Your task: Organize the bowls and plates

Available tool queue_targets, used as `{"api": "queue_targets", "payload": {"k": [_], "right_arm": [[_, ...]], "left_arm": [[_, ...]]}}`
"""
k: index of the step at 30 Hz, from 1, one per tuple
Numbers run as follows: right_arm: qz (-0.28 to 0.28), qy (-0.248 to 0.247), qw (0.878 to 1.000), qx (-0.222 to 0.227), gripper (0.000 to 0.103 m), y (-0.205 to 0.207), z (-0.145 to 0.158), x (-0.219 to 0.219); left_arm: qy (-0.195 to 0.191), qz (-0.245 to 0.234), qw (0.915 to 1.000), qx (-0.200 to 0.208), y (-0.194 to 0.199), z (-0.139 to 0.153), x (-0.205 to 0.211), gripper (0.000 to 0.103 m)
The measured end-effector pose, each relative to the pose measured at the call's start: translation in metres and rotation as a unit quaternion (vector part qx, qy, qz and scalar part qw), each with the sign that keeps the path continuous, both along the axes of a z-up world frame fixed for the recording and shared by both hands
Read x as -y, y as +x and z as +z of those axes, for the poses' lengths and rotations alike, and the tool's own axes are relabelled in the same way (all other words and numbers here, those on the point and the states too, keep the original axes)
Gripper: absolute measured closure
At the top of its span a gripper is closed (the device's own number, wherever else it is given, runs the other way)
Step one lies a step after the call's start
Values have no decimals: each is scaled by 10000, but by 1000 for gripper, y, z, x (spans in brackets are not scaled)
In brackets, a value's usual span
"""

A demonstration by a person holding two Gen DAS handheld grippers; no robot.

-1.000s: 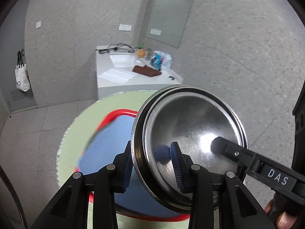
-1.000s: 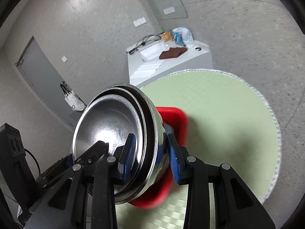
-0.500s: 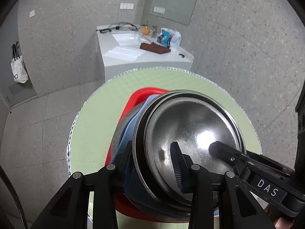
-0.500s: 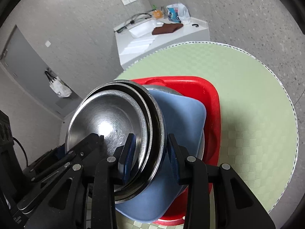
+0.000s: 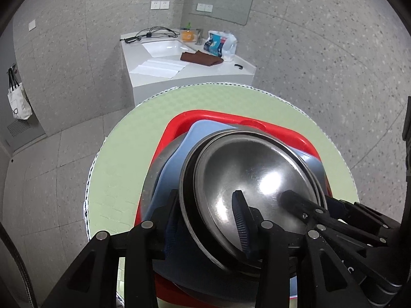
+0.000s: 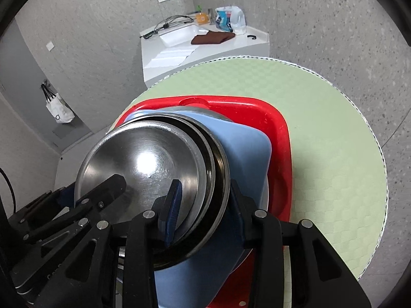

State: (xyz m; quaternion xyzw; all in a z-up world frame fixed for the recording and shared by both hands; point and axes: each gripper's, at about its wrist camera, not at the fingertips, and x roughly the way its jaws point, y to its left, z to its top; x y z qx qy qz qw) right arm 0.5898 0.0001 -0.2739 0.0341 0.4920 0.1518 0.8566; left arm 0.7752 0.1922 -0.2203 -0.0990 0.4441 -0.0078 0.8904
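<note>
A stack of nested steel bowls (image 5: 254, 177) (image 6: 143, 166) sits low over a blue square plate (image 5: 177, 159) (image 6: 246, 148), which lies in a red tray (image 5: 223, 118) (image 6: 267, 113). My left gripper (image 5: 205, 218) is shut on the left rim of the bowl stack. My right gripper (image 6: 203, 205) is shut on the right rim of the same stack. Each gripper's fingers (image 5: 295, 200) (image 6: 108, 187) show in the other's view. A larger steel dish (image 5: 159, 164) lies under the blue plate.
The tray rests on a round table with a pale green cloth (image 5: 143, 128) (image 6: 321, 128). Behind stands a white counter (image 5: 190, 69) (image 6: 205, 48) with a sink, brown cloth, cables and a bag. A tote bag (image 5: 18, 102) hangs at left.
Both grippers have carried the bowl stack forward and down over the red tray, onto or just above the blue plate. Both stay shut on the rims.
</note>
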Motion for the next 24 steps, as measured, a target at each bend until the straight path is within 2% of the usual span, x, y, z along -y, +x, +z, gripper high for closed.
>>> {"api": "queue_targets", "payload": {"k": [3,5,6,7,10,11,12,13,17,19,21,24], "right_arm": [[6,8,10000,37,65,-2,1,1],[-19,30,9999,113,62,-6,5,3],[-30,-8,9999,168,55,-7,7,1],[-70,-80,9996,264,52,-9,11,2],[-29,93,9992,378,34,-16,20,10],[-60,58,9989,453,25,-21,24,12],[-50,67,9983,576,24,-28,30,16],[-25,108,9979,641,24,-32,34,17],[163,156,9952,955,23,-63,57,28],[239,147,9932,1128,22,-81,68,37],[280,170,9909,1302,16,-104,80,52],[372,202,9864,1588,12,-143,100,78]], "left_arm": [[35,30,9999,94,-4,1,0,64],[99,134,9997,187,-9,2,1,56],[148,242,9993,258,-12,5,-2,49],[149,310,9989,306,-17,6,-4,41],[153,482,9978,438,-33,12,-7,32],[184,535,9971,515,-42,16,-6,30],[226,569,9964,589,-50,20,-5,24],[325,645,9950,691,-62,26,-1,19],[644,820,9885,1094,-115,51,24,13],[775,918,9843,1290,-143,62,38,7],[851,1012,9801,1481,-180,73,59,5],[956,1152,9732,1746,-242,86,94,1]]}}
